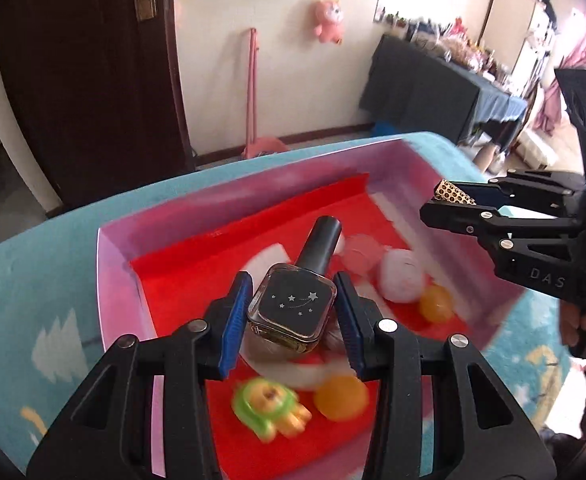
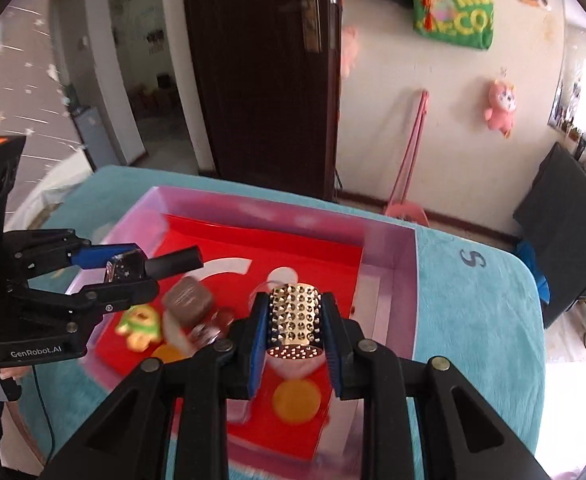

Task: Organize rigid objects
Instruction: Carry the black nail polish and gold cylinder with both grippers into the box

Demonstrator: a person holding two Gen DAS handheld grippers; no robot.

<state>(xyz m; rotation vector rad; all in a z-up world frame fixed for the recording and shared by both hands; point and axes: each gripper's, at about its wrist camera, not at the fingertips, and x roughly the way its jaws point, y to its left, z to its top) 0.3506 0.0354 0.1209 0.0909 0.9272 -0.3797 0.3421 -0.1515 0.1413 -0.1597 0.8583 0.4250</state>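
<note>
- The left gripper (image 1: 293, 316) grips a square glass bottle (image 1: 293, 310) by its flat sides, blue pads (image 1: 235, 320) pressed on both. The bottle has a dark face with small stars and a long black cap (image 1: 321, 246) pointing away from the camera.
- In the right wrist view the same bottle (image 2: 127, 266) shows at the far left, held clear above the left wall of the box, cap (image 2: 173, 262) pointing right.
- The right gripper (image 2: 295, 320) is clamped on a gold studded cylinder (image 2: 295, 320), fingers narrow, pads (image 2: 255, 344) against its curved sides. It hangs above the box.
- From the left wrist view the right gripper (image 1: 451, 196) comes in from the right with the cylinder (image 1: 453, 193) peeking out between its fingers, over the right wall of the box.
- The box (image 1: 113, 280) is pink-walled with a red floor (image 1: 197, 276) and sits on a teal cloth (image 1: 33, 280).
- On the red floor, blurred: two orange balls (image 1: 341, 396) (image 1: 437, 303), a green and yellow toy (image 1: 269, 408), a white round thing (image 1: 401, 276) and a brown cube (image 2: 189, 300) near the left side.
- A hand (image 1: 581, 324) holds the right gripper's handle at the right edge.
- A dark door (image 2: 261, 72) and a pink plush (image 2: 501, 108) on the wall stand behind the table.
</note>
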